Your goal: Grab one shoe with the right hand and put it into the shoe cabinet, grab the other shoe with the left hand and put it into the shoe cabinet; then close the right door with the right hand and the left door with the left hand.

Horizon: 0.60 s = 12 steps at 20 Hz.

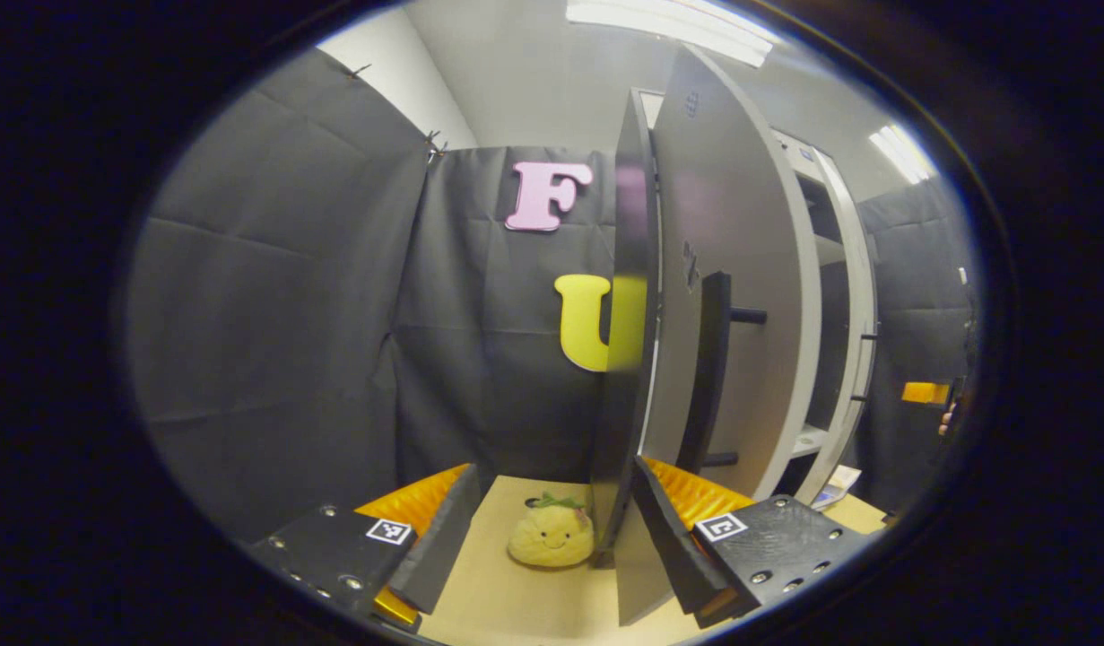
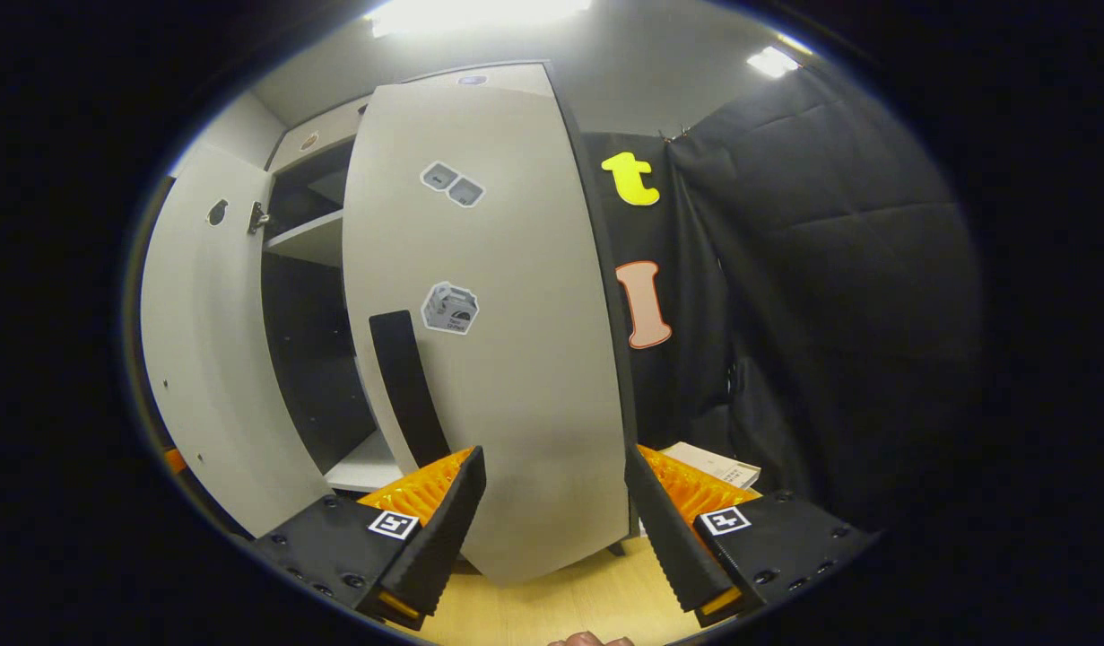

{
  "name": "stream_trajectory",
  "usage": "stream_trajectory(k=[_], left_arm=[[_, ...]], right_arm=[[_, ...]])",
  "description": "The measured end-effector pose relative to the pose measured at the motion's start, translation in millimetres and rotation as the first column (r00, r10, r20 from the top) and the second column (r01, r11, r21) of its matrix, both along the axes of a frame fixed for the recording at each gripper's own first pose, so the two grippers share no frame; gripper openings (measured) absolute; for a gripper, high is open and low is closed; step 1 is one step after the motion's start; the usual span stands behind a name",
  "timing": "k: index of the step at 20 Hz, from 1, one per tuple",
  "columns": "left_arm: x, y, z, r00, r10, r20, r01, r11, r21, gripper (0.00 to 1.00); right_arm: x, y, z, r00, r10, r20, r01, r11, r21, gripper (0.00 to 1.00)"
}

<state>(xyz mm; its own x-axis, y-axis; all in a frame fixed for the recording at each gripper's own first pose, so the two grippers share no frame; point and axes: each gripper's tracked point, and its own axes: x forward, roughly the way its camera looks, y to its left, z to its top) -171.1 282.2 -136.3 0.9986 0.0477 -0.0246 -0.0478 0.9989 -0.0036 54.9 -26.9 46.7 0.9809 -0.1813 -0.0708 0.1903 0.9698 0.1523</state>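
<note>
In the left gripper view my left gripper (image 1: pixel 559 468) is open. The cabinet's left door (image 1: pixel 740 269) stands nearly edge-on before it, its dark edge just inside my right-hand finger (image 1: pixel 677 547); I cannot tell if they touch. A black handle (image 1: pixel 713 368) runs down the door's face. In the right gripper view my right gripper (image 2: pixel 553 455) is open, close to the outer face of the partly open right door (image 2: pixel 516 377), which carries a black handle (image 2: pixel 408 386) and stickers. The cabinet's shelves (image 2: pixel 309 238) show in the gap between the doors.
A yellow plush toy (image 1: pixel 552 534) sits on the tan floor between my left fingers, against the black cloth wall. The left door's inner side (image 2: pixel 211 359) stands at the left. A book (image 2: pixel 713 462) lies by the right door. A fingertip (image 2: pixel 587 639) shows at the bottom edge.
</note>
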Motion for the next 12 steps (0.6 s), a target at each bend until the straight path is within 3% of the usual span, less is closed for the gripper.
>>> stream_trajectory(k=[4,8,12], left_arm=[[26.5,-3.5,31.1,0.996,-0.051,0.07,0.053,0.998,-0.02,0.98],[38.7,-13.4,44.0,0.993,-0.089,0.081,0.086,0.995,0.039,0.96],[35.4,-13.6,45.3,0.996,-0.036,0.077,0.032,0.998,0.048,0.93]], right_arm=[[-16.2,-11.0,-13.4,0.998,-0.047,-0.033,0.046,0.999,-0.019,0.98],[-25.7,-20.2,-23.8,0.997,-0.066,-0.05,0.066,0.998,-0.003,0.98],[-24.1,-31.3,-30.0,0.997,-0.064,-0.049,0.065,0.998,0.02,0.98]])
